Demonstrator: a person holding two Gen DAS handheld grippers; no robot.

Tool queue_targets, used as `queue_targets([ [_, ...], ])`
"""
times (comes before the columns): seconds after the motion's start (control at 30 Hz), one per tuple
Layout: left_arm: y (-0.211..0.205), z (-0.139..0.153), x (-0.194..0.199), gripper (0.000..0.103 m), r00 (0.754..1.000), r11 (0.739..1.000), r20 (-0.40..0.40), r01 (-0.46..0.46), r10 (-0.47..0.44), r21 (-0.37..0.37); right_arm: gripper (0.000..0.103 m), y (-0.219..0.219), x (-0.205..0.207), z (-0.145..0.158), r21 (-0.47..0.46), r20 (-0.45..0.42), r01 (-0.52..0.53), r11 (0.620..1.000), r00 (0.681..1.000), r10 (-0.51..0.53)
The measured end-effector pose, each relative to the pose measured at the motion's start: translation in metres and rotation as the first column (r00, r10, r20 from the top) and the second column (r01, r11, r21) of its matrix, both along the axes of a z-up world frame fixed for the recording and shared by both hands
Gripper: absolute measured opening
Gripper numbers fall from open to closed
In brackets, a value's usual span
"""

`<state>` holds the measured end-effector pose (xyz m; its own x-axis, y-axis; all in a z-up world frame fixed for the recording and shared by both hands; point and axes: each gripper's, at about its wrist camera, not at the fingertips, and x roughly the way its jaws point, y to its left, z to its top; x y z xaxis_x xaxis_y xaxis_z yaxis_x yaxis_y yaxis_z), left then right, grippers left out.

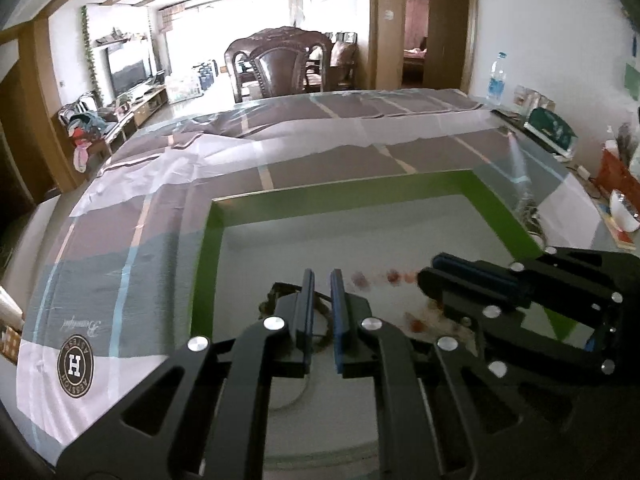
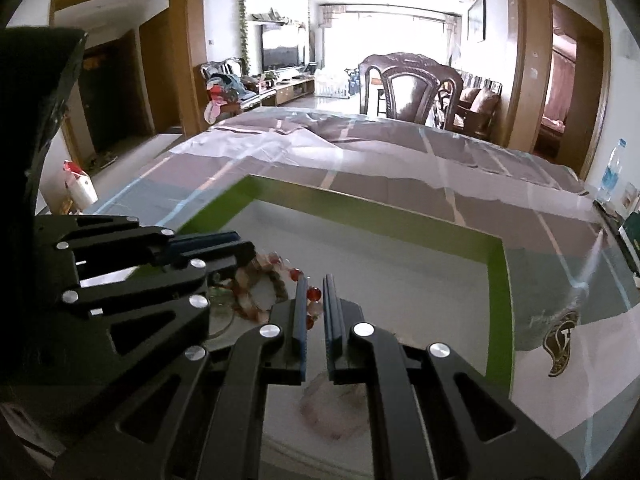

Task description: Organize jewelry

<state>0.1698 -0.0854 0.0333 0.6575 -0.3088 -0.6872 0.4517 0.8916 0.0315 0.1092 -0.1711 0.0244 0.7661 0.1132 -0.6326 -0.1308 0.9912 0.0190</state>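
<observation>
A tray with green walls [image 1: 218, 220] and a pale floor sits on the table; it also shows in the right wrist view [image 2: 498, 280]. My left gripper [image 1: 321, 280] hangs over its near left part, jaws nearly shut with a narrow gap, above a dark bracelet [image 1: 272, 298] and a thin ring [image 1: 298, 394]. My right gripper [image 2: 313, 286] has its jaws close around a red bead strand [image 2: 314, 294]. A pale bead bracelet [image 2: 256, 300] lies to its left, and a pinkish bracelet [image 2: 334, 412] below it. Red beads [image 1: 394, 276] look blurred.
The table is covered by a grey, mauve and white cloth [image 1: 160, 200] with a round logo [image 1: 76, 362]. A water bottle [image 1: 496, 80], a green box [image 1: 554, 128] and a bowl [image 1: 624, 210] stand at the right edge. A wooden chair [image 1: 280, 64] is behind the table.
</observation>
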Motion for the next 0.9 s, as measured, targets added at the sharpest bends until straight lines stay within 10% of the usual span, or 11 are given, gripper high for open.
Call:
queue_targets([
  [0.37, 0.018, 0.009, -0.015, 0.064, 0.992, 0.995, 0.074, -0.096, 0.097, -0.014, 0.061, -0.014, -0.03, 0.008, 0.019, 0.071, 0.141, 0.99, 0.987, -0.143],
  [0.6, 0.045, 0.026, -0.078, 0.075, 0.978, 0.985, 0.143, -0.142, 0.155, -0.095, 0.086, -0.01, -0.093, 0.022, 0.042, 0.168, 0.207, 0.977, 0.963, -0.211],
  [0.9, 0.055, 0.015, -0.129, 0.08, 0.975, 0.984, 0.143, -0.163, 0.173, -0.078, 0.094, -0.009, -0.13, 0.014, 0.043, 0.155, 0.244, 0.969, 0.956, -0.248],
])
